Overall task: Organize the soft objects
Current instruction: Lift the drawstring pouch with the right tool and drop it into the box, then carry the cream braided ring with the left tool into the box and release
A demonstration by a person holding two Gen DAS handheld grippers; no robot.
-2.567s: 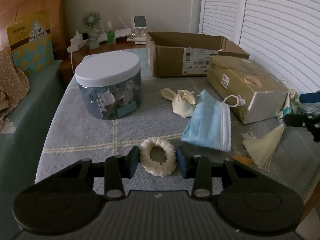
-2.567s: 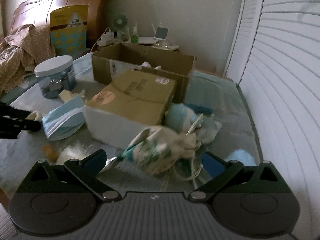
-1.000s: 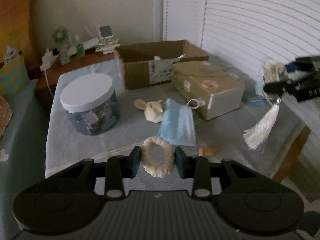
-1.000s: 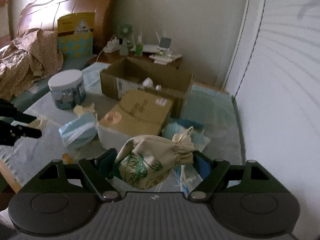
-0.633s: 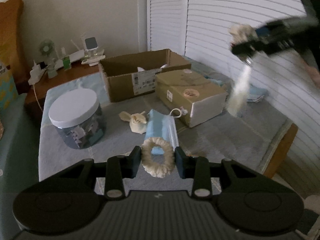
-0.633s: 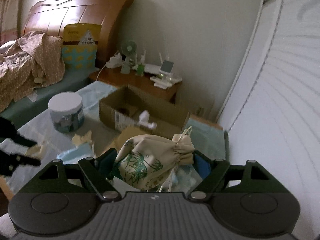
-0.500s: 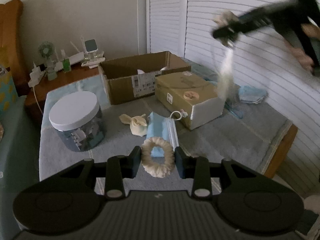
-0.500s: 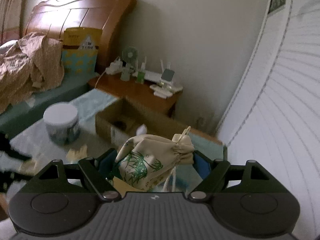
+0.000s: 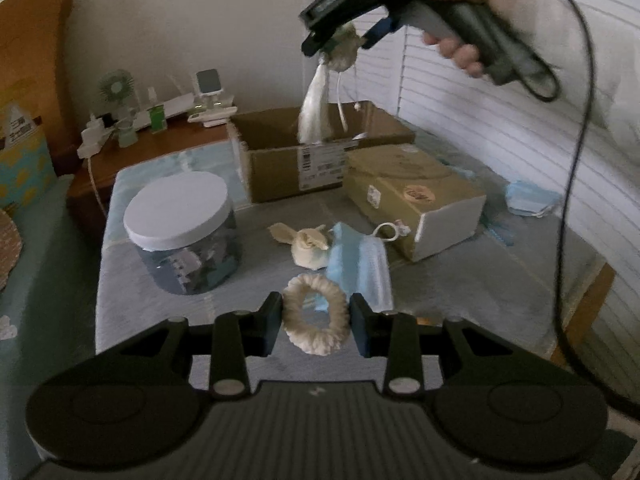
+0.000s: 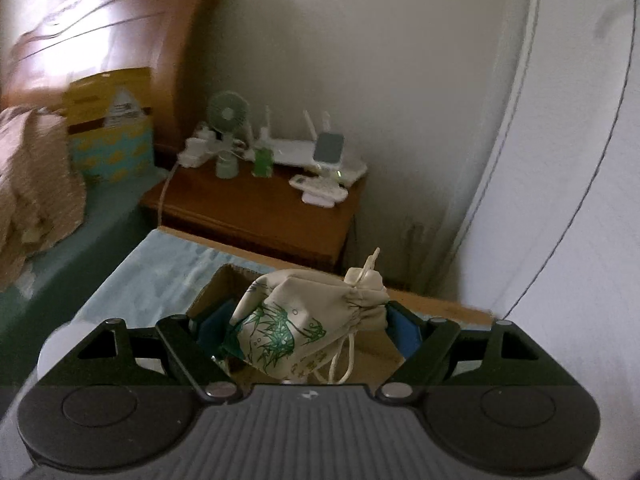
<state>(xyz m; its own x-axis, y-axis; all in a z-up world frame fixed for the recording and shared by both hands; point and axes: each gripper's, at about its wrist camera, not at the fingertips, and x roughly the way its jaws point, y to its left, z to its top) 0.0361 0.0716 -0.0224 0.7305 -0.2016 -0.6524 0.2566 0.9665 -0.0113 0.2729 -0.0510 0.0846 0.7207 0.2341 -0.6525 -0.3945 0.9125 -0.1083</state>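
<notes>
The right tool (image 10: 304,334) grips a cream pouch (image 10: 308,328) printed with green bamboo; the left tool (image 9: 316,320) clamps a fuzzy cream ring (image 9: 316,320). The box label (image 9: 322,166) is unreadable.

I saw a table (image 9: 460,280) under a pale cloth carrying a lidded jar (image 9: 182,232), an open carton (image 9: 304,160), a closed box (image 9: 416,200), a face mask (image 9: 360,268) and a cream rag (image 9: 306,246).

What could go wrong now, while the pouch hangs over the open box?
1. The tassel and cords under the pouch may drape over the box wall when the right gripper lets go.
2. The left gripper grips the ring only at its sides; it could slip out.
</notes>
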